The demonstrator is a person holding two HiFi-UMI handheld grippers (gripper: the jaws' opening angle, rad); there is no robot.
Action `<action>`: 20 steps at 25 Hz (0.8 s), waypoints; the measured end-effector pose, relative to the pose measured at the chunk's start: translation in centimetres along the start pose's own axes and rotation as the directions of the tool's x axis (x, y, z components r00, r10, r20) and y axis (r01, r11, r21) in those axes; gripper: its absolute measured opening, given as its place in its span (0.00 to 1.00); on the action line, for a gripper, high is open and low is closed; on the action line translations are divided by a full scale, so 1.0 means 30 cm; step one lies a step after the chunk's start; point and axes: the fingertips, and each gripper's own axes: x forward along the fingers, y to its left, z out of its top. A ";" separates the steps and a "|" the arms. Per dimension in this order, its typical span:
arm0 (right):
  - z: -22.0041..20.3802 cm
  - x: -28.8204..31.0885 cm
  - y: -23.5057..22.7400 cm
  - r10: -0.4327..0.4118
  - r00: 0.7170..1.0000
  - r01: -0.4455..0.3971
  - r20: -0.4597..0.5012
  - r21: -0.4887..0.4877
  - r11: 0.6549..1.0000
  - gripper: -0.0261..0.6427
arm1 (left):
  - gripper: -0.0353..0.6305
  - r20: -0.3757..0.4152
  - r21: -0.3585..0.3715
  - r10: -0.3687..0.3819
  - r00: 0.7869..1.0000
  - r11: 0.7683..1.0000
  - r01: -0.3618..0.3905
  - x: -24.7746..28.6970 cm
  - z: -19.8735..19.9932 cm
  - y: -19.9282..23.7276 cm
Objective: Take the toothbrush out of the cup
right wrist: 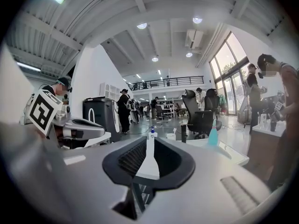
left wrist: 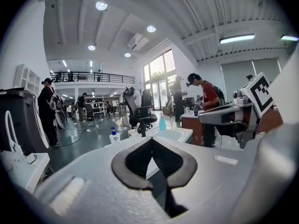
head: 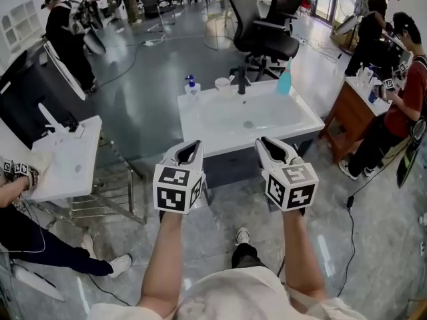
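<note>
**White cup (head: pixel 222 83) untouched, toothbrush (head: pixel 231 79) not yet lifted**

The task looks barely begun. The cup stands at the far rim of the sink (head: pixel 193 122), well beyond both sets of fingertips and roughly between their lines, with the toothbrush leaning out of it. The left gripper (head: pixel 193 144) has its fingers together on nothing. The right gripper (head: pixel 266 141) shows a narrow gap, also empty. Reaching in, gripping the brush and lifting it clear all remain.

glossy grey floor (head: pixel 147 105) | black office chair (head: pixel 267 39) | tall windows (left wrist: pixel 159 71) | round ceiling lamps (left wrist: pixel 101 5) lit
</note>
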 end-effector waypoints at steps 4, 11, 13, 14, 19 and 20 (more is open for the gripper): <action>-0.001 0.103 -0.049 0.034 0.999 -0.034 -0.012 -0.001 0.999 0.12 | 0.06 -0.021 -0.005 0.024 1.000 1.000 -0.024 0.095 0.000 0.042; 0.005 0.275 -0.179 0.083 0.996 -0.082 -0.024 0.023 0.996 0.14 | 0.06 -0.070 -0.005 0.067 0.995 0.998 -0.068 0.271 0.014 0.105; 0.001 0.319 -0.210 0.097 0.995 -0.096 -0.028 0.028 0.995 0.15 | 0.06 -0.078 -0.010 0.085 0.993 0.996 -0.086 0.309 0.015 0.129; 0.000 0.340 -0.224 0.104 0.994 -0.103 -0.030 0.030 0.994 0.16 | 0.06 -0.081 -0.012 0.093 0.992 0.995 -0.094 0.328 0.018 0.140; 0.007 0.425 -0.291 0.129 0.991 -0.127 -0.043 0.032 0.991 0.19 | 0.06 -0.089 -0.016 0.113 0.990 0.993 -0.115 0.416 0.048 0.163; 0.008 0.440 -0.301 0.134 0.990 -0.132 -0.046 0.030 0.991 0.19 | 0.06 -0.089 -0.018 0.115 0.989 0.993 -0.117 0.433 0.054 0.167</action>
